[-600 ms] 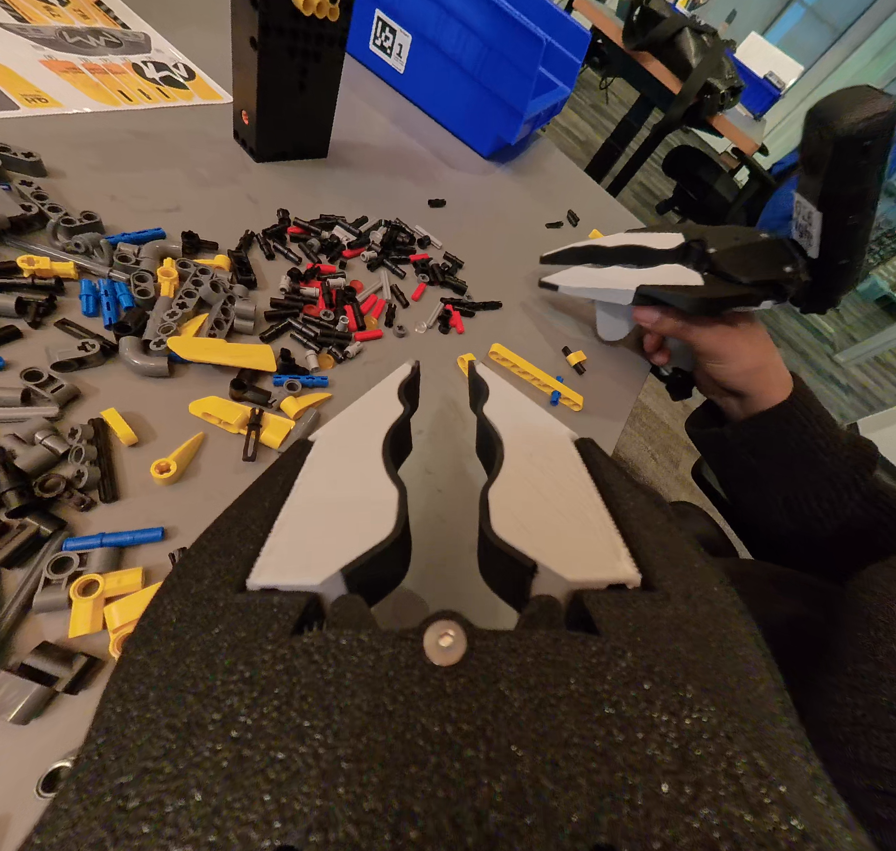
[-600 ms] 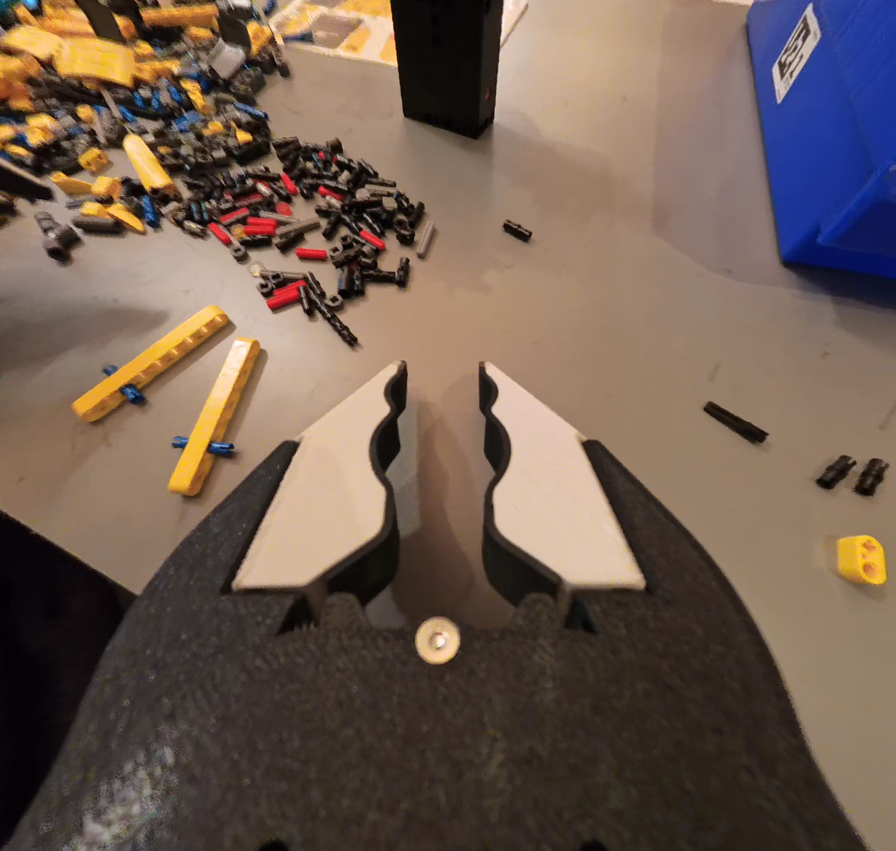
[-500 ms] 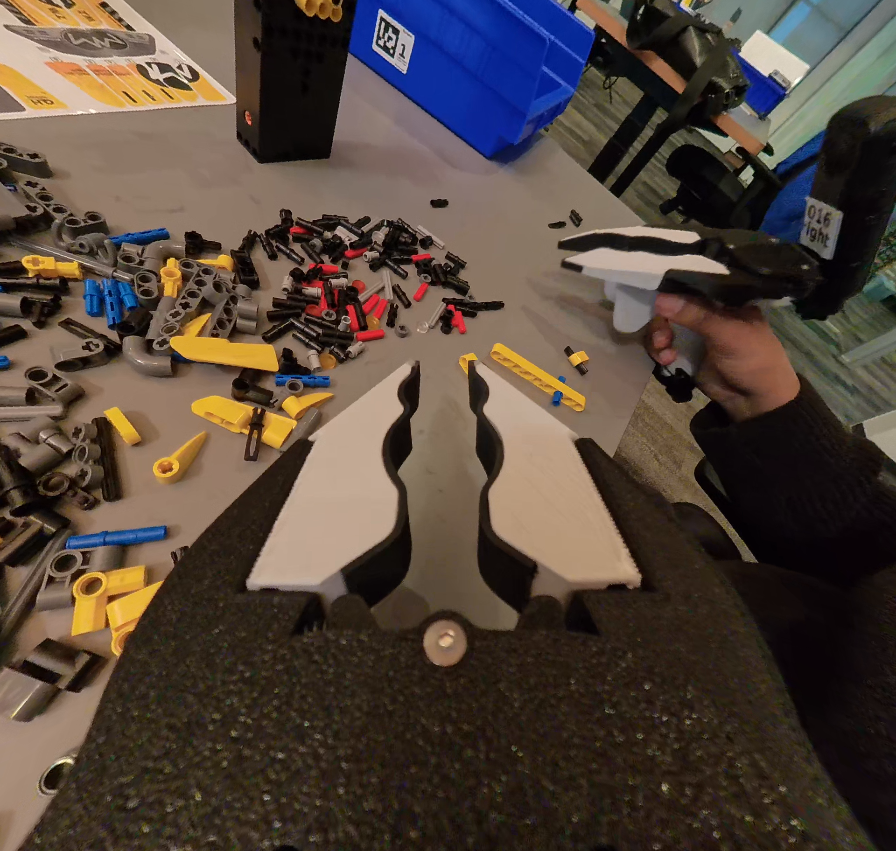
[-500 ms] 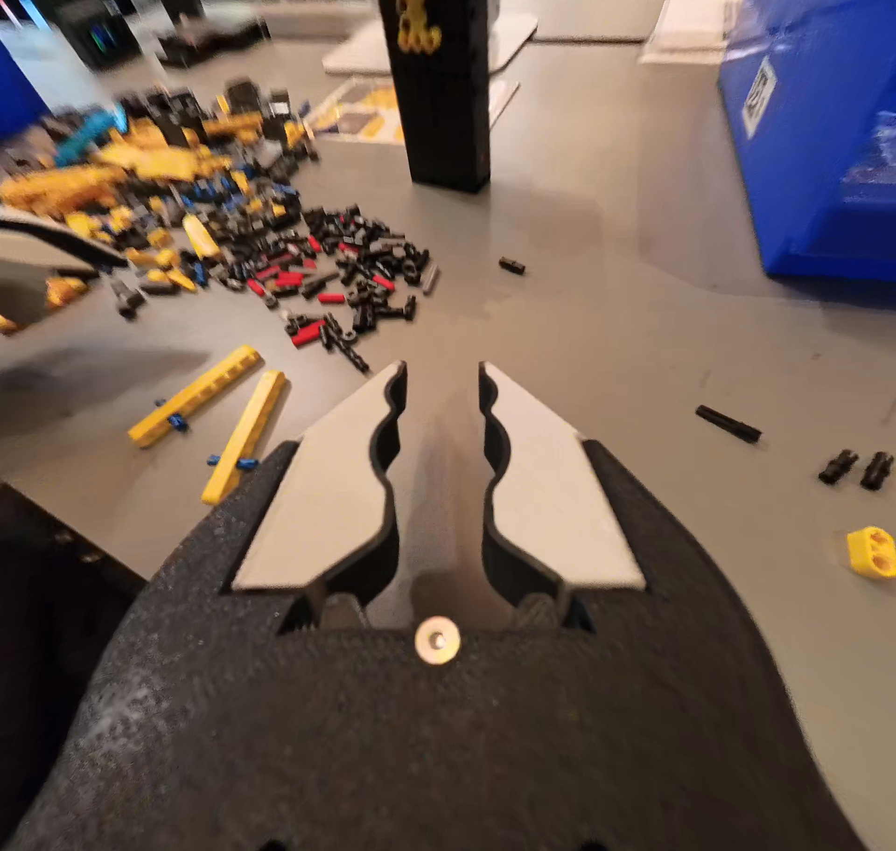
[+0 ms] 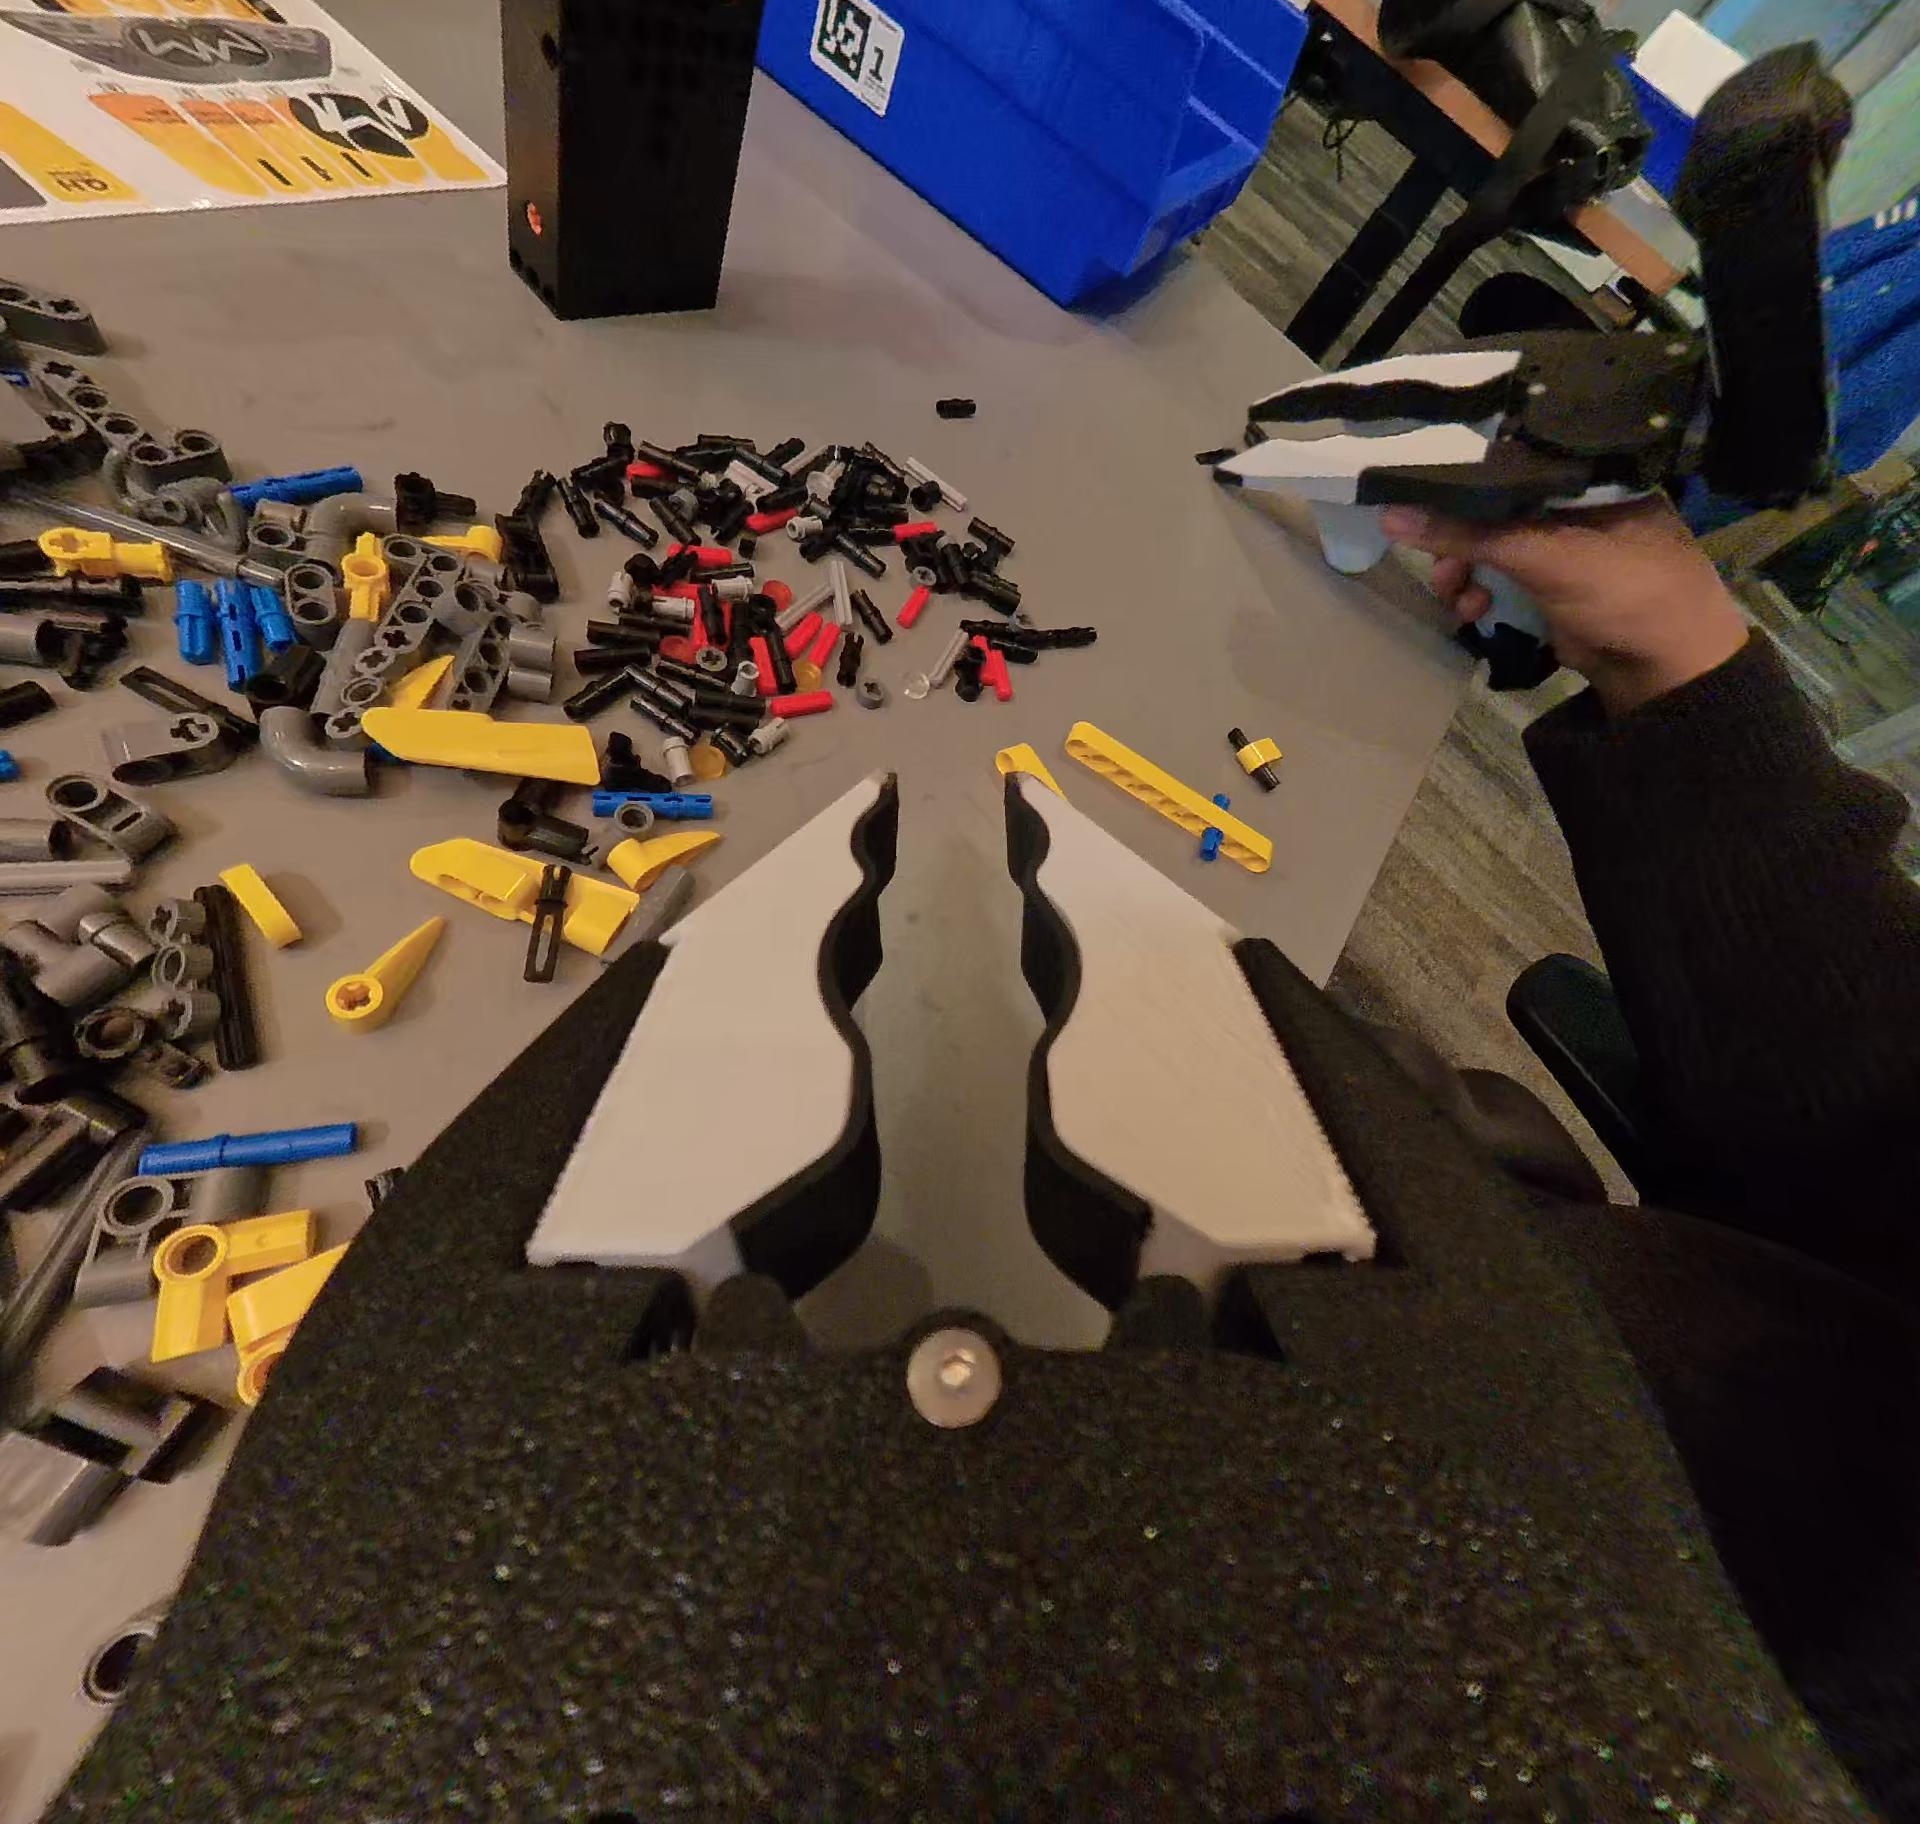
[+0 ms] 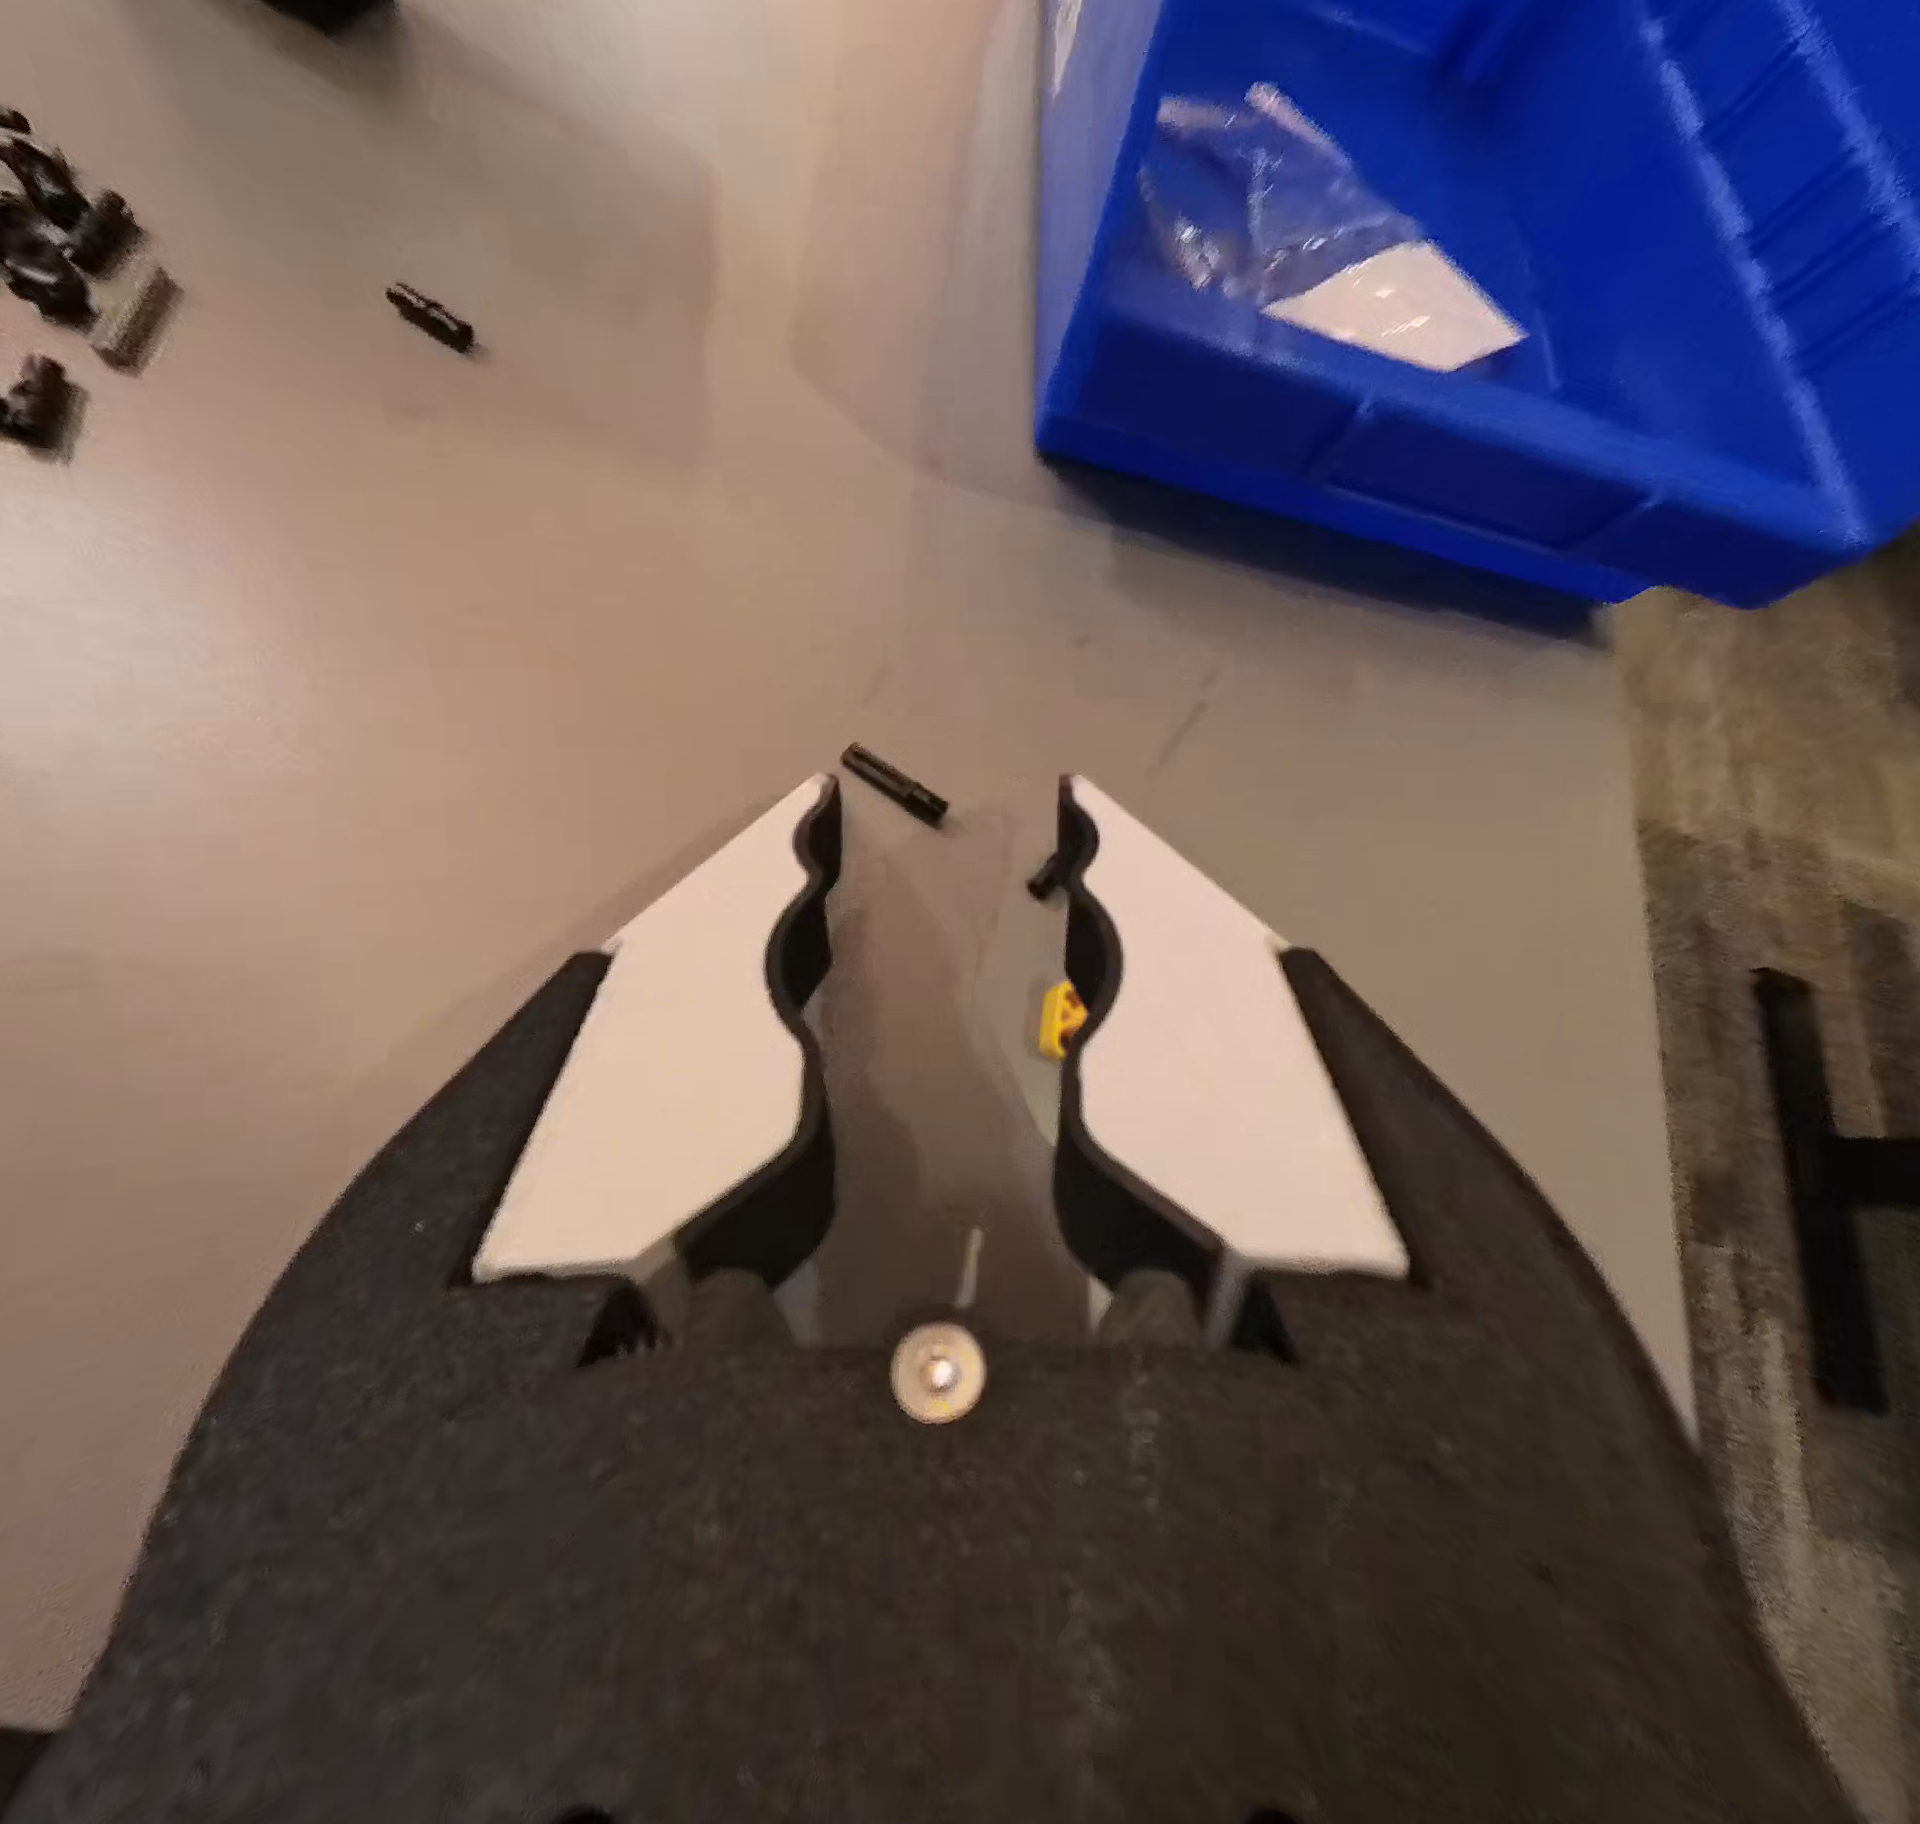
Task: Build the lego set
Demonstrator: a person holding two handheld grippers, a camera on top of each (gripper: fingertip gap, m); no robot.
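My left gripper [image 5: 948,787] is open and empty, held above the grey table [image 5: 1143,548]. Just beyond its tips lie a yellow beam with a blue pin [image 5: 1166,795] and the pile of small black and red pins [image 5: 790,590]. My right gripper [image 6: 948,787] is open and empty, tilted down over the table near its right edge. A black pin [image 6: 894,785] lies just past its tips, another black pin [image 6: 1051,872] and a small yellow piece [image 6: 1058,1018] show beside the right finger. The right gripper also shows in the left wrist view [image 5: 1242,442], held by a hand.
A blue bin [image 6: 1455,444] with a clear bag [image 6: 1320,236] stands at the right; it also shows in the left wrist view [image 5: 1039,112]. A black tower [image 5: 623,112], a printed sheet [image 5: 208,81] and grey, yellow and blue parts [image 5: 208,735] lie at left. About 30 cm separates my left fingertips from my right. From the right gripper's tips to the small yellow piece [image 6: 1058,1018] is close to 4 cm.
The right gripper has swung right and tilted down, from facing the pin pile to the loose pins near the blue bin, and opened a little wider. The left gripper has hardly moved.
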